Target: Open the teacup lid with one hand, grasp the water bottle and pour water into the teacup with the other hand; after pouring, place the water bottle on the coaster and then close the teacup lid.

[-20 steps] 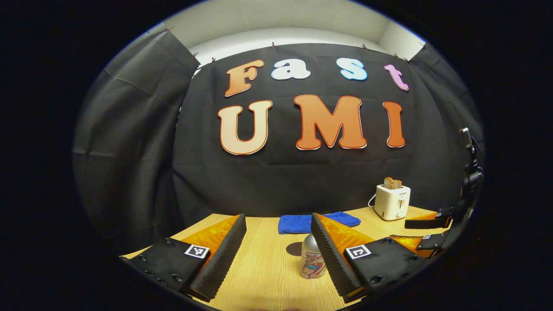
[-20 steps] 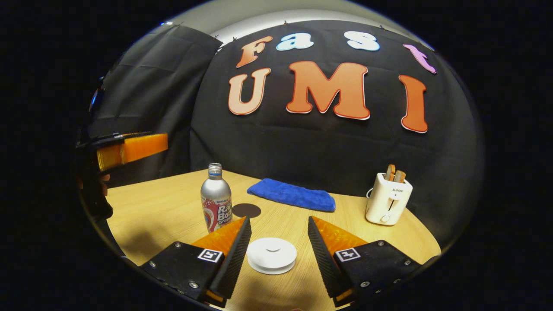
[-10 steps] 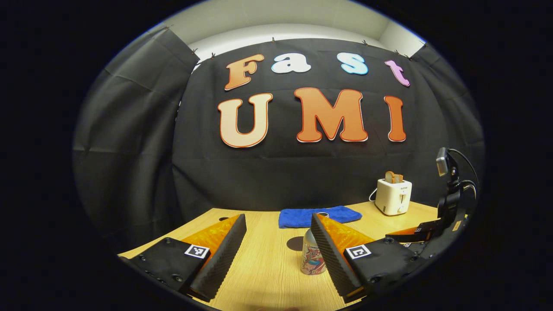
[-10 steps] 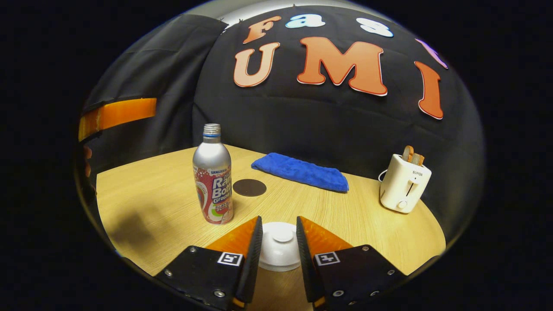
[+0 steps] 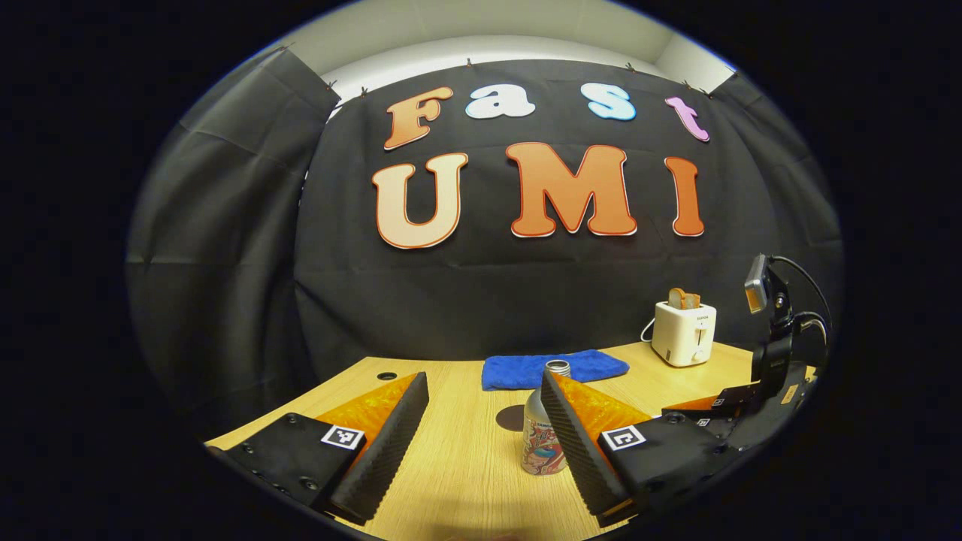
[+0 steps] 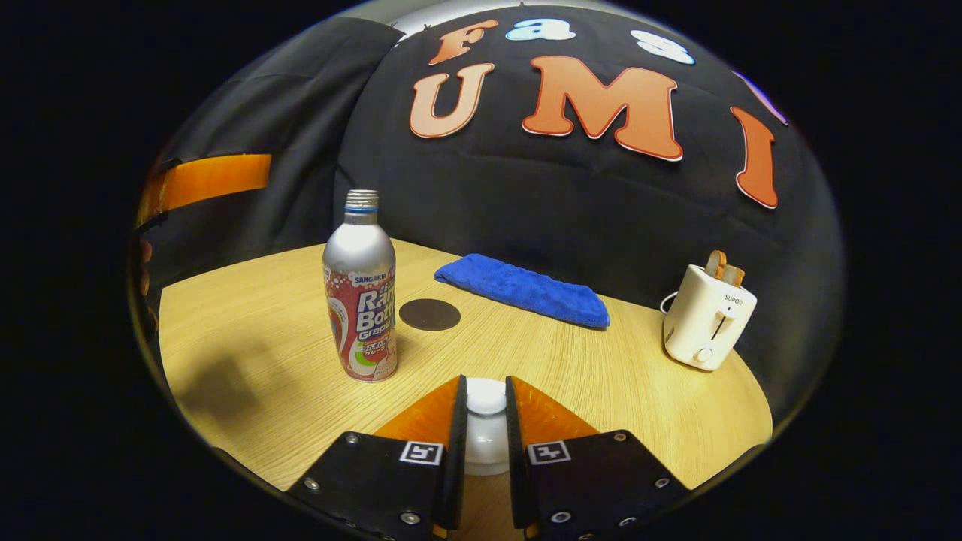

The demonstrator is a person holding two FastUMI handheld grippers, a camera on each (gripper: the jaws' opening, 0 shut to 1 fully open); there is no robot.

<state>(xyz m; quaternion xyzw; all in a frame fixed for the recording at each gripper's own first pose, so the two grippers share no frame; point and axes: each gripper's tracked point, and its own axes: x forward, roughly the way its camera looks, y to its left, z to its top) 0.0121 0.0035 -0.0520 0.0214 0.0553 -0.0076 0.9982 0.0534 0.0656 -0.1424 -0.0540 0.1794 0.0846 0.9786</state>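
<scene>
White teacup lid (image 6: 486,396): my right gripper (image 6: 485,451) fingers press its knob. My left gripper (image 5: 481,443) fingers gape wide near the water bottle (image 5: 543,436) on the counter (image 5: 466,466).

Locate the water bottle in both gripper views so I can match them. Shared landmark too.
Left gripper view: water bottle stands low centre, partly behind that gripper's own right-hand finger.
Right gripper view: water bottle stands left of centre, upright on the table.
Shared landmark: the dark round coaster beside the bottle, with the blue towel behind it.
</scene>
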